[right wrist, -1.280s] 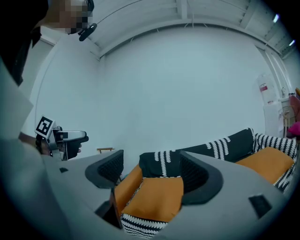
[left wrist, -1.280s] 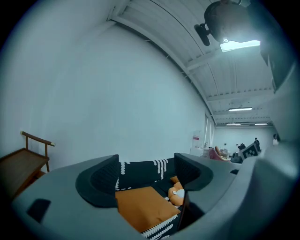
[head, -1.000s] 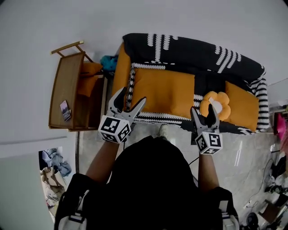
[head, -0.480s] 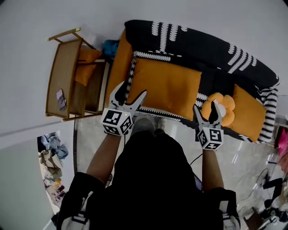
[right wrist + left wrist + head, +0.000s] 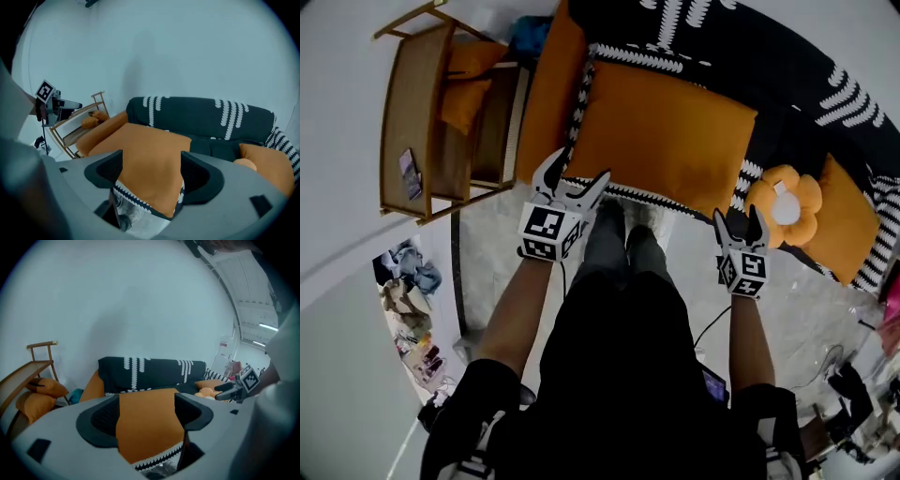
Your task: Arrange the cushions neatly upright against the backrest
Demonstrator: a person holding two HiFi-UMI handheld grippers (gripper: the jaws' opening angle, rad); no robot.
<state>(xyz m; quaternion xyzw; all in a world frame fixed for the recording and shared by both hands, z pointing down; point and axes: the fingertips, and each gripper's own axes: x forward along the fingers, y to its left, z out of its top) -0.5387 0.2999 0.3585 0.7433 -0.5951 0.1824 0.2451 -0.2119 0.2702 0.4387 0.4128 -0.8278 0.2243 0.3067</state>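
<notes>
**Orange cushions lie scattered; both grippers are open and short of the sofa**

Orange is easy to follow here. The large orange cushion [image 5: 661, 131] lies flat on the seat, its far edge toward the black backrest [image 5: 787, 66] but not standing against it. A second orange cushion [image 5: 548, 89] leans at the sofa's left end. The flower cushion [image 5: 785, 206] sits just right of the large one, with another orange cushion [image 5: 844, 220] slumped at the far right.

We hold the left gripper [image 5: 575, 173] at the large cushion's near left corner. The right gripper [image 5: 739, 217] sits near the seat's front edge, below the flower cushion. Both gripper views show the jaws spread wide with nothing between the pads; the cushion only shows beyond them.

We judge the large cushion to be the first job. To do it well, we should:

- Take its near edge at two spots well apart, one toward each corner.
- Push the pads deep enough to pinch filling, not only cloth.
- Close both grippers before lifting.
- Raise the near edge evenly and tip the cushion back until it stands on its far edge against the backrest.

We should keep the patterned throw [image 5: 623, 58] out of the grip, or it may bunch up behind the cushion. We should also keep the right hand clear of the flower cushion so it isn't knocked off the seat.
</notes>
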